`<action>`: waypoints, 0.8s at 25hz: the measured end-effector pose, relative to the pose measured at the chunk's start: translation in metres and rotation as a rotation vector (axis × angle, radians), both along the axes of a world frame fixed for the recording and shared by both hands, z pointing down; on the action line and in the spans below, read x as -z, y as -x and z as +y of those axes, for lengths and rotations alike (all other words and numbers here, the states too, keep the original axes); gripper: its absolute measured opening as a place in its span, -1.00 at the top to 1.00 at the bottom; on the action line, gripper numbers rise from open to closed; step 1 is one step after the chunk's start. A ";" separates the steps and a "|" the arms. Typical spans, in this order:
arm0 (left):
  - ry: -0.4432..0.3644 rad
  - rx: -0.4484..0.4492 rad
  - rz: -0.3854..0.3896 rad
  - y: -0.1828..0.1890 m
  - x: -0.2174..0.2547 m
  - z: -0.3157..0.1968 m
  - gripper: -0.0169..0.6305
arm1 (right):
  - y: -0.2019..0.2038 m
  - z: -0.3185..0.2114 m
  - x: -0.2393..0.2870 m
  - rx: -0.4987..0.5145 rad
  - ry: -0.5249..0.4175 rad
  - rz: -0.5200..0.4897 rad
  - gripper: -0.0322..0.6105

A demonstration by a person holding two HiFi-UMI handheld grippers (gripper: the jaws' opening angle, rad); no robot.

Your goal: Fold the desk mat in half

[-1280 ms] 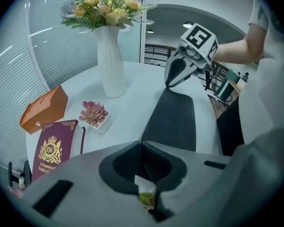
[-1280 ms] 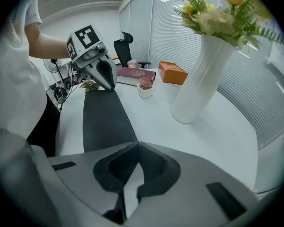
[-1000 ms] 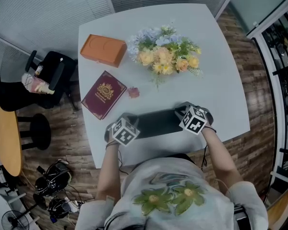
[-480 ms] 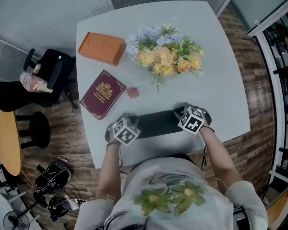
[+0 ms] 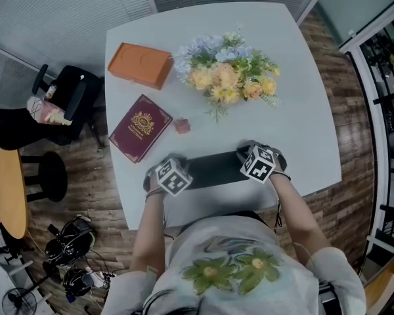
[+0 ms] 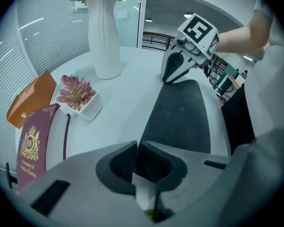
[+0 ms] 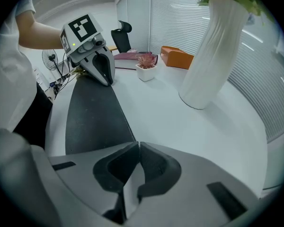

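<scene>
Vase (image 6: 104,37), succulent (image 6: 75,91), booklet (image 5: 142,128) and orange box (image 5: 139,64) stand beyond the desk mat (image 5: 213,169), clenched by left tongs (image 6: 138,144) and right tongs (image 7: 138,145).

White table (image 5: 302,110) on wood floor (image 5: 358,182)

No words can be read here.
The dark red book (image 5: 142,128) on the left has a gold crest, but its letters are too small. The left gripper (image 7: 105,81) and right gripper (image 6: 167,78) each carry a cube with black-and-white square signs.

Flower vase (image 5: 226,71), succulent pot (image 5: 182,126) and booklet (image 5: 141,128) stand beyond the desk mat (image 5: 213,169); table (image 5: 305,120) open rightward.
</scene>
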State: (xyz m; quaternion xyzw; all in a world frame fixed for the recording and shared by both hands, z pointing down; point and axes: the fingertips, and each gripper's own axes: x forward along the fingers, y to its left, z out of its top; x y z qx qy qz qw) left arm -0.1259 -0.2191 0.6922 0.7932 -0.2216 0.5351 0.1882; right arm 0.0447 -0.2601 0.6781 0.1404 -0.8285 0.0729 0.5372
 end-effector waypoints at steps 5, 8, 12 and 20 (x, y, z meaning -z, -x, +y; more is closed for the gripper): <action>-0.038 0.049 0.008 0.006 0.006 -0.008 0.80 | -0.002 0.000 0.000 -0.056 0.042 -0.002 0.83; -0.061 0.093 0.028 0.009 0.014 -0.012 0.75 | -0.005 0.001 0.004 -0.076 0.053 -0.007 0.80; -0.114 0.130 0.059 0.011 0.035 -0.019 0.73 | -0.007 0.000 0.018 -0.106 0.024 -0.034 0.58; -0.230 0.222 0.149 0.013 0.083 -0.024 0.72 | 0.005 -0.007 0.076 -0.194 -0.091 -0.203 0.58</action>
